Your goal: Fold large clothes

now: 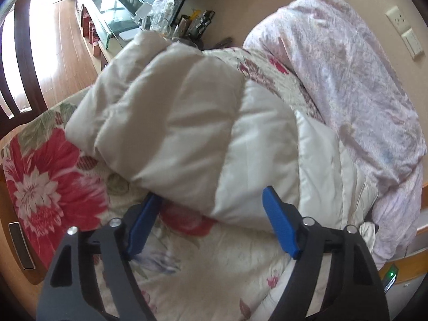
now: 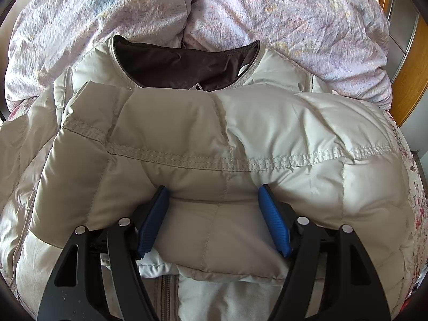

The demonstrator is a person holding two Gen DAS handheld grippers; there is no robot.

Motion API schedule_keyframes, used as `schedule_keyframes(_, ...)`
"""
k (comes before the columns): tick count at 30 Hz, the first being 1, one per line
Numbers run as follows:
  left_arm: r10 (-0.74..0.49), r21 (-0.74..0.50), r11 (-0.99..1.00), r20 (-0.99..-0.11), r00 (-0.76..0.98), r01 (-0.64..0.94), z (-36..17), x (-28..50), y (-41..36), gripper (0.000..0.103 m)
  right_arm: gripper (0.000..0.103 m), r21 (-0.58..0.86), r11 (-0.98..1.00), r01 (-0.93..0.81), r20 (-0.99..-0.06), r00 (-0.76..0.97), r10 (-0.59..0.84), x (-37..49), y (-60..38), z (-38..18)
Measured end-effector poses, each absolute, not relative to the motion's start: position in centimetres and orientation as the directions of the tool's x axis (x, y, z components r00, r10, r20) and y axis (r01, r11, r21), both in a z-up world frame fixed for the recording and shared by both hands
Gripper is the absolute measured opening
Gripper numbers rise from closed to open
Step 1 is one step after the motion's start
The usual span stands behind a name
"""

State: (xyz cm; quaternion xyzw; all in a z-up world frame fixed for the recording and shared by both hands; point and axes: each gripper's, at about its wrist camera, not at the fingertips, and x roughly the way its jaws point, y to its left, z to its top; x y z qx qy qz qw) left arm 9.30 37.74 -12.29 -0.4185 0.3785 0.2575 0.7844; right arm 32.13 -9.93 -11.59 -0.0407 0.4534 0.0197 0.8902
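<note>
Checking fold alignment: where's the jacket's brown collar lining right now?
Right wrist view, top centre: the brown collar lining sits just beyond the folded-over sleeve, against the lilac duvet.

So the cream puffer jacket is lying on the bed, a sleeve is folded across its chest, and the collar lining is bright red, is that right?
Not quite: the collar lining is dark brown, not bright red, as the right wrist view shows. The rest holds: the cream puffer jacket lies on the bed with a sleeve folded across its chest.

The left gripper (image 1: 212, 223), jaws wide apart, meets the cream puffer jacket (image 1: 192, 123) on a floral bedspread (image 1: 53, 187).
</note>
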Motion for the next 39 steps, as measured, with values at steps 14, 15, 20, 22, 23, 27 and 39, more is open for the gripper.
schedule_keyframes(14, 0.098, -0.556, 0.429, -0.754, 0.649, -0.711, -10.4, 8.5, 41.3, 0.007, 0.072, -0.077, 0.995, -0.07, -0.799, 0.601, -0.02, 32.1, -9.6, -11.6)
schedule_keyframes(15, 0.117, -0.549, 0.458, -0.743, 0.66, -0.699, -9.1, 8.8, 41.0, 0.006, 0.072, -0.083, 0.994, -0.069, -0.797, 0.604, -0.025, 32.1, -9.6, -11.7)
schedule_keyframes(20, 0.157, -0.53, 0.586, -0.667, 0.728, -0.613, -2.6, 10.6, 38.6, 0.006, 0.076, -0.142, 0.988, -0.057, -0.777, 0.625, -0.076, 31.9, -8.7, -11.7)
schedule_keyframes(22, 0.162, -0.512, 0.653, -0.625, 0.764, -0.558, 0.4, 11.6, 36.6, 0.006, 0.076, -0.16, 0.986, -0.055, -0.771, 0.63, -0.09, 32.0, -8.2, -11.7)
schedule_keyframes(23, 0.161, -0.505, 0.677, -0.608, 0.778, -0.535, 1.4, 11.9, 35.8, 0.006, 0.076, -0.164, 0.985, -0.054, -0.77, 0.632, -0.093, 32.0, -8.1, -11.7)
schedule_keyframes(27, 0.105, -0.474, 0.792, -0.514, 0.851, -0.384, 6.6, 14.0, 30.6, 0.006, 0.077, -0.178, 0.983, -0.054, -0.765, 0.635, -0.104, 31.9, -7.5, -11.6)
schedule_keyframes(39, -0.229, -0.471, 0.881, -0.48, 0.847, -0.029, 9.3, 20.2, 15.4, 0.006, 0.081, -0.026, 0.995, -0.099, -0.807, 0.59, 0.038, 30.7, -12.4, -9.8)
